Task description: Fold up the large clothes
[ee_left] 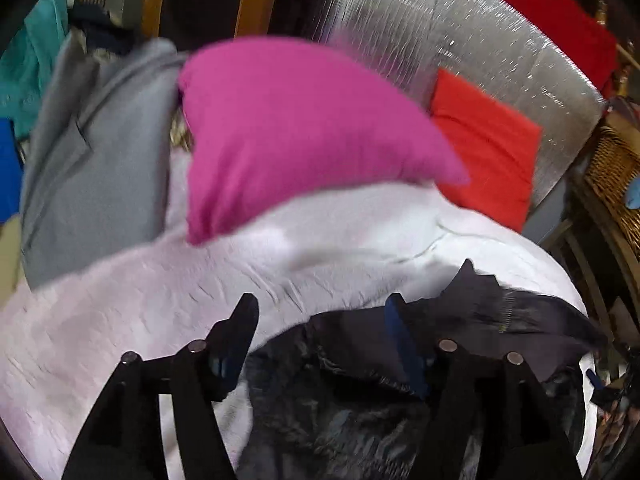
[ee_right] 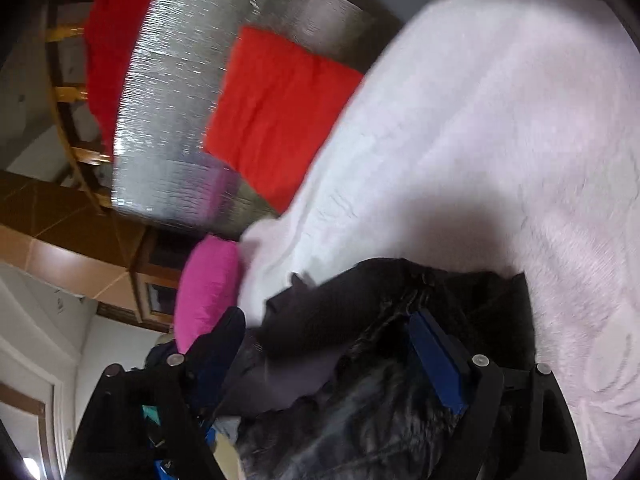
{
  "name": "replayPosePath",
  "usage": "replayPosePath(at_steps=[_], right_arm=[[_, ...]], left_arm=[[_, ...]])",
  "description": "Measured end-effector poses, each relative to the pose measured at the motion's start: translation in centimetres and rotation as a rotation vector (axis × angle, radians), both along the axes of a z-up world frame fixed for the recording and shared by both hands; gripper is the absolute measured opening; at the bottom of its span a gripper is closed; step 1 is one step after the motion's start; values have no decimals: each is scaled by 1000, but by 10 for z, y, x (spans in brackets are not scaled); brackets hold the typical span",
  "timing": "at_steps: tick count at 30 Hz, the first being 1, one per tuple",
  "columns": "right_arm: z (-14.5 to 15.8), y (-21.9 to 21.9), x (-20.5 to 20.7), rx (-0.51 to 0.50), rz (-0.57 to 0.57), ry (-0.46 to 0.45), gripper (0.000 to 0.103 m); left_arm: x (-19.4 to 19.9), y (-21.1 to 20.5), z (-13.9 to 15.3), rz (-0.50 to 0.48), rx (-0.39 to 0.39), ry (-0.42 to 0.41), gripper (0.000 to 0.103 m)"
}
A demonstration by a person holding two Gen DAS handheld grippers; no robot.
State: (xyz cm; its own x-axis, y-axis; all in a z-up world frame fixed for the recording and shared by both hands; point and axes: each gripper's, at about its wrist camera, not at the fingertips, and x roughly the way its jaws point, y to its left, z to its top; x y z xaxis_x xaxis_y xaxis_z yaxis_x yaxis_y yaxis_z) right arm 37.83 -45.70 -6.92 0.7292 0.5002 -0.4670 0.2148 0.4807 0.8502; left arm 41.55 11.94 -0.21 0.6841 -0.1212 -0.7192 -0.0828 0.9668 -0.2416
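Observation:
A dark, shiny black garment [ee_left: 352, 408] lies bunched on a pale pink fleecy blanket [ee_left: 120, 328]. My left gripper [ee_left: 320, 312] hangs over it with its jaws wide apart, the garment bunched between and under the fingers, not clamped. In the right wrist view the same black garment [ee_right: 360, 360] fills the space between the fingers of my right gripper [ee_right: 332, 320], which also stands wide apart above the pale blanket [ee_right: 500, 140]. Both views are motion-blurred.
A magenta cushion [ee_left: 288, 128], a grey garment [ee_left: 92, 160] and a folded red cloth [ee_left: 488, 148] lie beyond, on a silver foil mat [ee_left: 460, 40]. A wicker basket [ee_left: 616, 176] stands at the right; teal clothing [ee_left: 32, 52] and wooden furniture [ee_left: 248, 0] at the back.

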Motion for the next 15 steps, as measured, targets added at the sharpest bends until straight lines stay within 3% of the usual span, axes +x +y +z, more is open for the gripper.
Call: replayPosePath(at_steps=[3,11,15], right_arm=[[16,1,-5,-150,44,-11,87],[10,44,30,-556,287,33,87],[-6,49,54,-617,329,62,86]], left_arm=[[-6,9,1,-25,28,-21,72],[24,-16,-51,-158,97,130,72],[43,-37,-67,-223,150,171,72]])
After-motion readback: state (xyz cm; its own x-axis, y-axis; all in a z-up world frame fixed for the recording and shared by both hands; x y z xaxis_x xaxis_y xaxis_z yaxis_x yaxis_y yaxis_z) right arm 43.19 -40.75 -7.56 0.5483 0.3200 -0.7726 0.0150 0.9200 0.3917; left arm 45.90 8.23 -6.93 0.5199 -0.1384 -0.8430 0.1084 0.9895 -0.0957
